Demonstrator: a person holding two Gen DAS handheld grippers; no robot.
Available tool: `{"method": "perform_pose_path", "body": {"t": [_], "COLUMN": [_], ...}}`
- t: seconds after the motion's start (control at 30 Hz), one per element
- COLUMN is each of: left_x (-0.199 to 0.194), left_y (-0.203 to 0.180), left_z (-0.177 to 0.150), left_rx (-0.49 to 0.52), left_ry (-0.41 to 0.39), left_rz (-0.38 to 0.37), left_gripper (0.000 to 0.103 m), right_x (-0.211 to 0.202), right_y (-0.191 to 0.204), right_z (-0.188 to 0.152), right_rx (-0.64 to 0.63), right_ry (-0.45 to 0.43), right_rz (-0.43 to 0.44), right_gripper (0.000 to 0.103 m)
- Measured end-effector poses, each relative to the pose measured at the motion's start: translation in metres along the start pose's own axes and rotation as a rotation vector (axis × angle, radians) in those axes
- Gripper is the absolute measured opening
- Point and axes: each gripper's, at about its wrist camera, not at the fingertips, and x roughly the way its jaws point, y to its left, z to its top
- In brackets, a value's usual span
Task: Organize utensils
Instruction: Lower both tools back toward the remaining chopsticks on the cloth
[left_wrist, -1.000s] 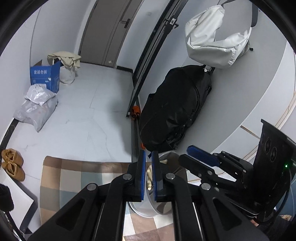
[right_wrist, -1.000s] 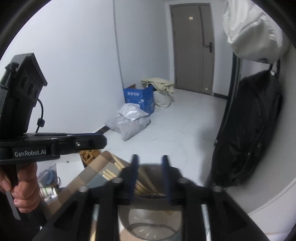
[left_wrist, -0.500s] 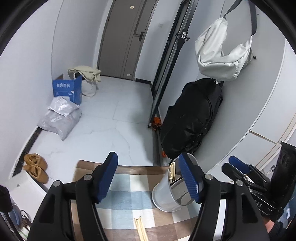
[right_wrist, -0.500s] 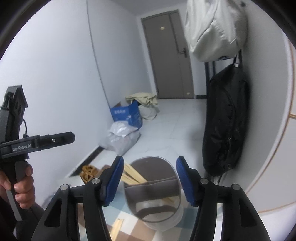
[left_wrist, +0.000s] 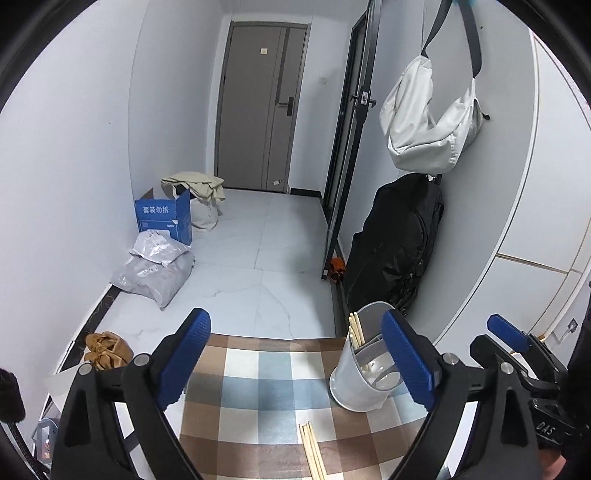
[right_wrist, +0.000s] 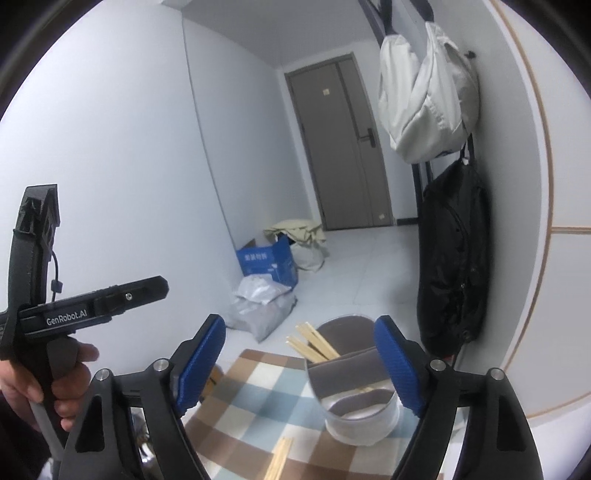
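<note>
A white utensil holder (left_wrist: 360, 373) (right_wrist: 354, 391) with a grey divider stands on the checked cloth (left_wrist: 266, 391) (right_wrist: 251, 398), with wooden chopsticks (left_wrist: 356, 328) (right_wrist: 312, 341) leaning in one compartment. More chopsticks (left_wrist: 312, 450) (right_wrist: 279, 458) lie flat on the cloth, nearer to me. My left gripper (left_wrist: 295, 350) hangs above the cloth, jaws still opening, nothing between them. My right gripper (right_wrist: 299, 365) is also opening and holds nothing; the holder shows behind its right finger. In the right wrist view a hand (right_wrist: 55, 384) holds the left gripper's body.
Beyond the cloth's far edge lies white floor with a blue box (left_wrist: 164, 218), grey parcel bags (left_wrist: 155, 269) and brown shoes (left_wrist: 107, 350). A black bag (left_wrist: 399, 240) and a white bag (left_wrist: 428, 122) hang on the right wall. A grey door (left_wrist: 258, 110) closes the far end.
Both grippers have gone from nearly shut to wide open and have drawn back and up from the holder. The loose chopsticks on the cloth have come into view.
</note>
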Motion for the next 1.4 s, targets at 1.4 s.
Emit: {"method": "perform_pose_path", "body": {"t": [1.4], "left_x": [0.013], "left_y": [0.058], "left_z": [-0.104], "left_rx": [-0.090], "left_ry": [0.078], "left_rz": [0.128], "left_gripper": [0.100], "right_x": [0.044], "right_y": [0.041], "right_z": [-0.140], "right_rx": [-0.091], "right_ry": [0.314], "right_rz": [-0.097], "right_gripper": [0.090]}}
